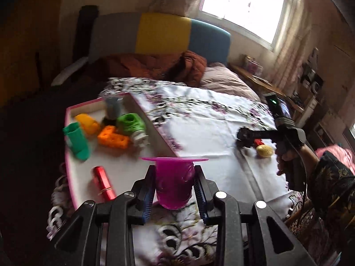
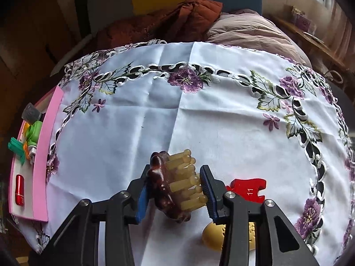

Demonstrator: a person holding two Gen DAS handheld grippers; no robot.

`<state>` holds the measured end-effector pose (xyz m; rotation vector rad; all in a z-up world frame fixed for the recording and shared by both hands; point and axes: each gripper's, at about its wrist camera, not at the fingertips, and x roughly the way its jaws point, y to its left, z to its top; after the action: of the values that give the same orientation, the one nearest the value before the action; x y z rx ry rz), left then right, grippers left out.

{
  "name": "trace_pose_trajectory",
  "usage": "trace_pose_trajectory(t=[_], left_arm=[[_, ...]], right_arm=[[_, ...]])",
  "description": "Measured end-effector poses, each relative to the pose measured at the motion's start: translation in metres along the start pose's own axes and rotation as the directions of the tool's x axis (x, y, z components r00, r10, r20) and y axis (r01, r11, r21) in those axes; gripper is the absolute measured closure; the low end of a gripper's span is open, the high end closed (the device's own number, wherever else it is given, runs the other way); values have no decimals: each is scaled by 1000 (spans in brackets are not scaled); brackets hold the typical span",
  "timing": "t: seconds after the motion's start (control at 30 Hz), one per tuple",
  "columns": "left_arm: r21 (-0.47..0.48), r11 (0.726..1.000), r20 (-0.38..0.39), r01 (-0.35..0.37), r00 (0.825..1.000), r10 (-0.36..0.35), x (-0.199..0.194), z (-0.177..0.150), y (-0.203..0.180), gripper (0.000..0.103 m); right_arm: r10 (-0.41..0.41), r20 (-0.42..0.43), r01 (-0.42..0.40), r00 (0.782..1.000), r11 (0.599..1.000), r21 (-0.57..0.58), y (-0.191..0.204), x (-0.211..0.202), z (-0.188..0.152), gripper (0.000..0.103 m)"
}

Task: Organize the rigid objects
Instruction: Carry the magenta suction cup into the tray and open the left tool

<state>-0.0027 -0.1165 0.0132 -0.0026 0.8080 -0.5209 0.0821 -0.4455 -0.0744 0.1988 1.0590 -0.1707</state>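
Two claws, each closed on one object. Left claw (image 1: 175,188) grips a magenta cup (image 1: 174,181) by its body, rim away from the camera, above the near edge of a pink-rimmed tray (image 1: 73,108). Inside the tray: red tube (image 1: 104,182), green piece (image 1: 76,140), orange block (image 1: 113,138), yellow piece (image 1: 87,123), green wheel-like piece (image 1: 129,124), grey piece (image 1: 113,108). Right claw (image 2: 177,188) grips a brown comb-like piece (image 2: 175,188) with pale teeth over the embroidered cloth (image 2: 199,110) covering the tabletop; a red puzzle piece (image 2: 248,188) and a yellow oval (image 2: 214,236) lie beside it.
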Motion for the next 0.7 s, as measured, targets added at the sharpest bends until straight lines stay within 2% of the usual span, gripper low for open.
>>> trace_pose_trajectory(t=[0.13,0.33,0.53,0.7], left_arm=[[-79,995,19,-68,997,70,-14,-4,35,71],[-186,972,-1,-147,989,149,-23,-13,83,71],[-248,959,-8,-141,990,143,-15,-1,103,71],[-285,949,-35,-132,991,127,12,18,113,71]], right_arm=[[-32,6,32,999,998,-50,7,-1,-1,60],[-65,14,66,998,995,-78,10,-1,-2,60],[-86,19,88,996,991,-97,12,-2,-2,60],[-89,20,90,996,991,-100,13,-2,-3,60]])
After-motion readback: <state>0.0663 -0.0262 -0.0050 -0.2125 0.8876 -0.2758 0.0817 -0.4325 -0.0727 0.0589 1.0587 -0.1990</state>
